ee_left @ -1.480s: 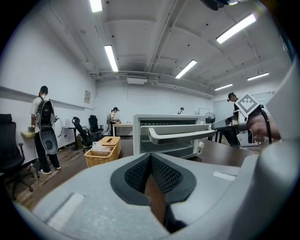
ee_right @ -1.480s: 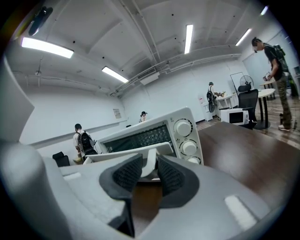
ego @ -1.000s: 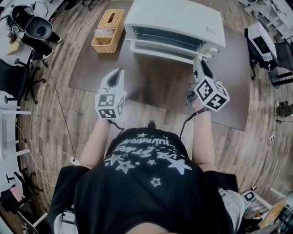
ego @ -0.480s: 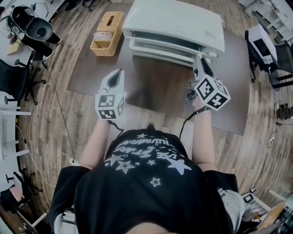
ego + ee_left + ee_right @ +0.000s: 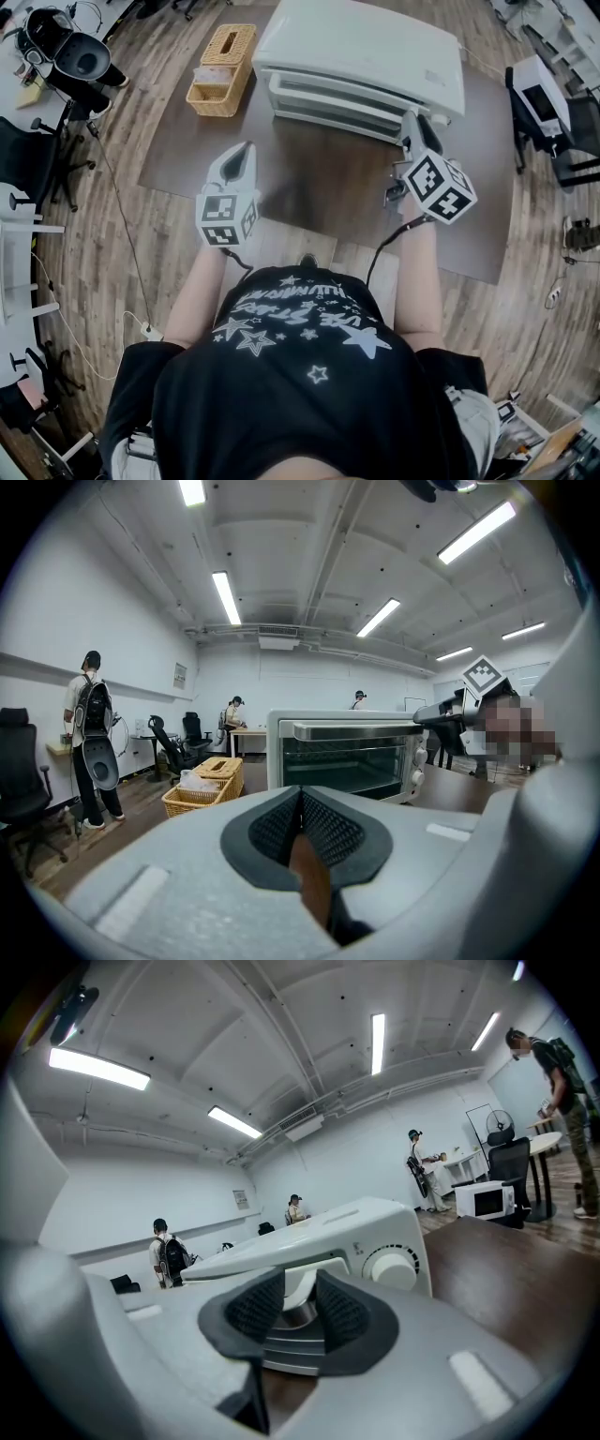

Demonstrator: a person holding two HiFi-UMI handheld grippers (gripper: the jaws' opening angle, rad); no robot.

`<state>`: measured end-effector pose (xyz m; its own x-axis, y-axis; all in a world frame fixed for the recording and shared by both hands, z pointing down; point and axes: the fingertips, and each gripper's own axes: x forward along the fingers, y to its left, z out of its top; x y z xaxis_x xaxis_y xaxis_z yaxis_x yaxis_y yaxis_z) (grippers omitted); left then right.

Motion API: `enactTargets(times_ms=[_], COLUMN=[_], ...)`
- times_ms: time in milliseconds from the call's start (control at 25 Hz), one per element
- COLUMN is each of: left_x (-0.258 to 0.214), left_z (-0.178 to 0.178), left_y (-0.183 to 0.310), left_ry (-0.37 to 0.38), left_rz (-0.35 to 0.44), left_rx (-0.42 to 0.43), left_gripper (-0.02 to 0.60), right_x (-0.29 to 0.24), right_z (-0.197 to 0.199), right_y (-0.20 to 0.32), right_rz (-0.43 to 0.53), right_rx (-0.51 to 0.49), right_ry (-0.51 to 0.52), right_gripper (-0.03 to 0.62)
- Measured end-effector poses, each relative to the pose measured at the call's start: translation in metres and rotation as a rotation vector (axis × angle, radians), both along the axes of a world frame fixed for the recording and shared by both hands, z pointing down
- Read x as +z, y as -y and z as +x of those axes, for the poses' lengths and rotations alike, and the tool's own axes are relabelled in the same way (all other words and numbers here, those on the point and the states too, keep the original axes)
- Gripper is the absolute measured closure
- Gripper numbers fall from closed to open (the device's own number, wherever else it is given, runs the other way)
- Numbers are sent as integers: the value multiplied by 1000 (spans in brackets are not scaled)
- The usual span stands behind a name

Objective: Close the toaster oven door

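Observation:
The white toaster oven (image 5: 361, 56) stands at the far side of the brown table (image 5: 319, 178). Its glass door (image 5: 349, 761) stands upright against the oven front, handle (image 5: 352, 731) along the top. My right gripper (image 5: 413, 124) is at the door's right end, by the knobs (image 5: 390, 1266). Its jaws are shut on the end of the door handle (image 5: 298, 1290), which sits between the dark pads (image 5: 253, 1309). My left gripper (image 5: 242, 156) hovers over the table's near left part, shut and empty (image 5: 300, 810), pointing at the oven.
A wicker basket (image 5: 222, 64) with a tissue box stands left of the oven, also in the left gripper view (image 5: 204, 785). Office chairs (image 5: 56, 52), cables and desks ring the table on the wooden floor. A white microwave (image 5: 486, 1200) and several people are farther off.
The oven door has swung up from partly open to upright against the front. My right gripper moved forward and up with the handle. The left gripper stayed put.

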<state>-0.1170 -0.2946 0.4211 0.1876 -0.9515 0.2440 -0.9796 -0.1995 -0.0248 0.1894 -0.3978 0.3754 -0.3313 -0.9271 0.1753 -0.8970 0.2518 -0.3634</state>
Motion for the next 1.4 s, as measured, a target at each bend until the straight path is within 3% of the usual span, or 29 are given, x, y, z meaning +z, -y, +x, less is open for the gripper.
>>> enactTargets(times_ms=[760,1280,1400], left_x=[-3,-16,-16], left_z=[-27,-41,-48], left_y=[-15,-81,-106], left_ry=[-15,-27,-32], left_rz=[-3,14,14], left_rx=[-5,94,112], left_gripper=[571,571,571], right_x=[-6,-20,-21], right_z=[3,-7,-15], right_y=[3,-101,-132], right_rz=[1,16,23], right_rx=[71,144,156], right_ry=[-42,-73,-82], right_gripper=[487,488,538])
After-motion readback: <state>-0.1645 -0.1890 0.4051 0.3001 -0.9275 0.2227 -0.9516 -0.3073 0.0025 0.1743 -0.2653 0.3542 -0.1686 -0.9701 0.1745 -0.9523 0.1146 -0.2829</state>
